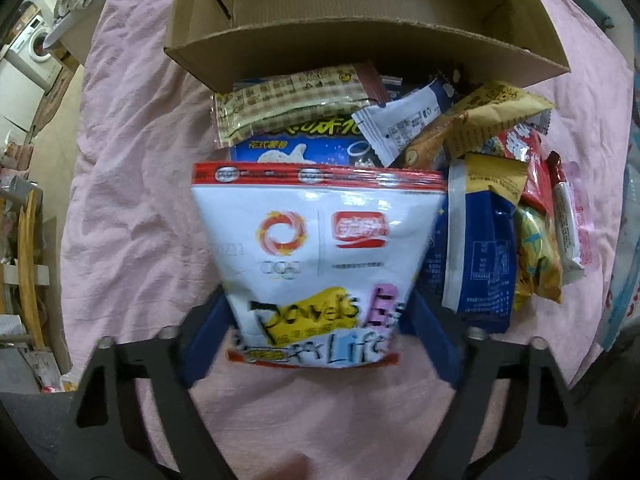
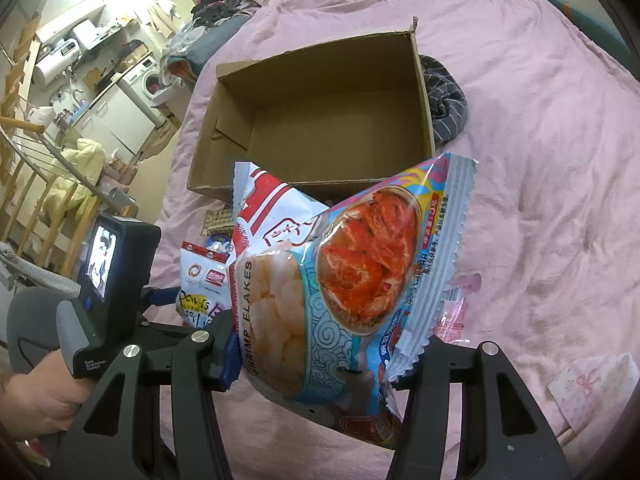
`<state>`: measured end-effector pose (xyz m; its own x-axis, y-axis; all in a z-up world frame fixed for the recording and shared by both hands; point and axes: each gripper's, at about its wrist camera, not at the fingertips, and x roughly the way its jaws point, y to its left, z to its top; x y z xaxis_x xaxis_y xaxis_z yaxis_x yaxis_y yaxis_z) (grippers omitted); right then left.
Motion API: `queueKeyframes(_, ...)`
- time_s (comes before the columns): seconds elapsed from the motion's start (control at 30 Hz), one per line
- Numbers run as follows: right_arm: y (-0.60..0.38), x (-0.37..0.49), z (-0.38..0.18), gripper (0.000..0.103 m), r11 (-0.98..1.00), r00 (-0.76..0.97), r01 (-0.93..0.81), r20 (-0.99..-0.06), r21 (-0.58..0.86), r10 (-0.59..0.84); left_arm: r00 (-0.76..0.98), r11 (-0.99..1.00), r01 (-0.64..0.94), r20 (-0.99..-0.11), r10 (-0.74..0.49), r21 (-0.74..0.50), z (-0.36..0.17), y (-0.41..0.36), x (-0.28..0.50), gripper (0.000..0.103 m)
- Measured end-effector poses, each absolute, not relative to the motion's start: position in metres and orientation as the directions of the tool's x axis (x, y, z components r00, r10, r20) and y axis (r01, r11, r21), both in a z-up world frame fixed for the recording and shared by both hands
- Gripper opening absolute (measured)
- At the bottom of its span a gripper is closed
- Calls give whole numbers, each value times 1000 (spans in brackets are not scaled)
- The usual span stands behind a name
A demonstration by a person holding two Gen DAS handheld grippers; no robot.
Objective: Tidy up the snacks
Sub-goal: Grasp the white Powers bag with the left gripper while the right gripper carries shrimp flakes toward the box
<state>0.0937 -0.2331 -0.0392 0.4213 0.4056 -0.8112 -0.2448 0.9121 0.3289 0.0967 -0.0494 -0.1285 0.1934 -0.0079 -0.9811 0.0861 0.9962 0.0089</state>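
A white snack bag (image 1: 316, 248) with a red top strip lies on the pink bedspread (image 1: 132, 200), in front of a pile of several snack packets (image 1: 472, 148). My left gripper (image 1: 318, 300) points down over it, and its blue fingers (image 1: 204, 332) press the bag's lower sides. An open, empty cardboard box (image 1: 360, 56) stands behind the pile. My right gripper (image 2: 328, 344) is shut on a puffy shrimp flakes bag (image 2: 340, 280), held up in front of the box (image 2: 320, 120). The right wrist view also shows the white bag (image 2: 204, 280) at lower left.
A dark striped cloth (image 2: 444, 104) lies against the box's right side. A pale patterned packet (image 2: 596, 388) sits on the bedspread at lower right. A hand (image 2: 36, 400) holds the left gripper's handle. The bed's left edge drops to a floor with a wooden rail (image 1: 28, 264).
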Motion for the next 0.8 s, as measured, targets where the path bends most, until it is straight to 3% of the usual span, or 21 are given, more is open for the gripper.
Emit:
queueKeyframes(0.13, -232, 92, -39, 56, 915, 432, -246, -809, 321, 400, 201, 996, 85, -979, -26, -9, -127, -47, 100, 64)
queueKeyframes(0.2, -232, 91, -39, 56, 916, 435, -246, -809, 317, 396, 200, 997, 76, -979, -31, -16, -124, -44, 99, 49)
queueKeyframes(0.3, -231, 90, -40, 56, 915, 439, -251, -806, 315, 397, 199, 998, 61, -979, -47, -36, -121, -40, 93, 44)
queueKeyframes(0.8, -230, 77, -37, 56, 919, 476, -264, -789, 294, 389, 303, 1000, -2, -953, -22, -24, -73, -13, 57, 42)
